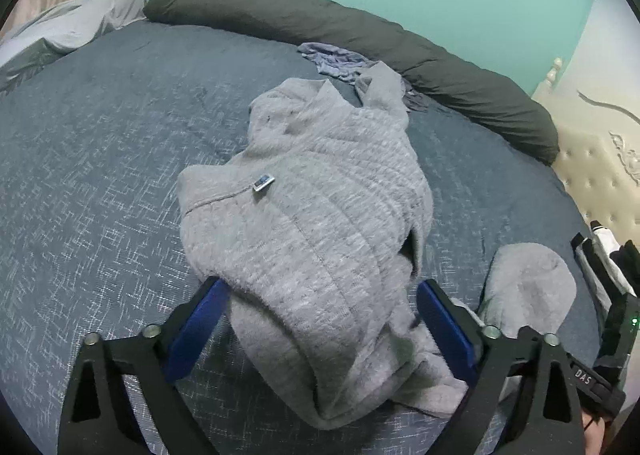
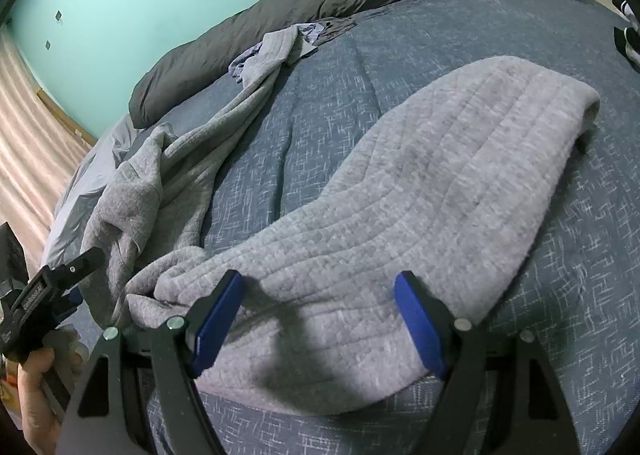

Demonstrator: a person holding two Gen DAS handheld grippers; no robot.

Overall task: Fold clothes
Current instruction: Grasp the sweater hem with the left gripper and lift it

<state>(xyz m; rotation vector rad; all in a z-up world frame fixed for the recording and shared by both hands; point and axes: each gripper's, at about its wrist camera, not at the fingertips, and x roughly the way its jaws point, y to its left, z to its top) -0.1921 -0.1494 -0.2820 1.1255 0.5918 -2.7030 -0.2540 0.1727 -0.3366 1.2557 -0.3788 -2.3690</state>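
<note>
A grey quilted sweatshirt (image 1: pixel 320 195) lies crumpled on the bed, a small label (image 1: pixel 264 182) showing on its upper side. My left gripper (image 1: pixel 322 285) stands wide, its blue pads either side of the bunched near end; the cloth fills the gap loosely. One rounded sleeve end (image 1: pixel 528 287) rests to the right. In the right wrist view a broad flat part of the sweatshirt (image 2: pixel 440 175) stretches away. My right gripper (image 2: pixel 320 277) hovers over its near edge, fingers apart and cloth below them. The left gripper's body (image 2: pixel 52 287) and a hand (image 2: pixel 36 395) show at the left edge.
The blue-grey patterned bedspread (image 1: pixel 100 175) covers the bed. A long dark grey pillow (image 1: pixel 320 23) runs along the teal wall, with a pale blue garment (image 1: pixel 336 59) against it. A cream tufted headboard (image 1: pixel 592 175) stands at right, a light grey pillow (image 1: pixel 72 23) at far left.
</note>
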